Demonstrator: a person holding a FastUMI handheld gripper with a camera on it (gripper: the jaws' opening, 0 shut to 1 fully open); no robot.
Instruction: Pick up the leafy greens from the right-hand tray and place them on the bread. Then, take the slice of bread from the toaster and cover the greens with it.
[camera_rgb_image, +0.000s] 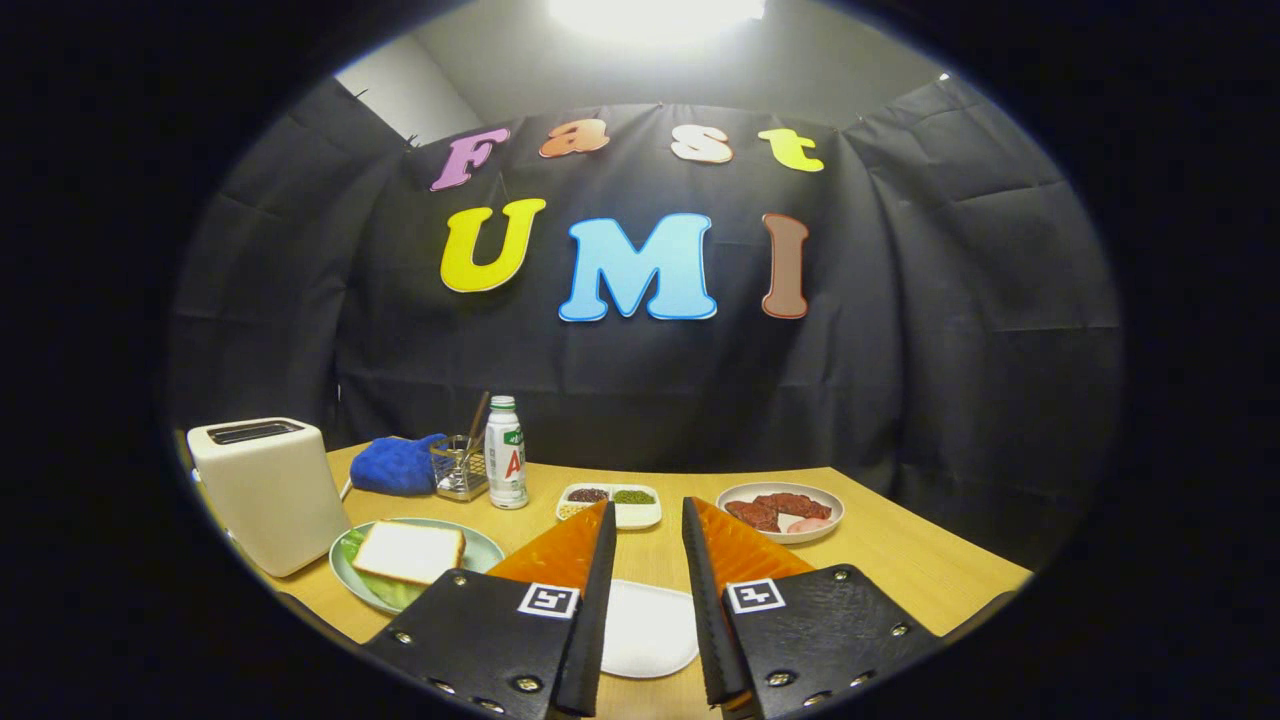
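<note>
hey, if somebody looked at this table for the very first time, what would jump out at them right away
Probably the white toaster standing at the table's left edge, and right beside it the plate with a slice of bread lying on top of leafy greens. Nearest of all, the open tool holds nothing, its fingers framing a white tray, with a dish of red meat beyond its right finger.
</note>
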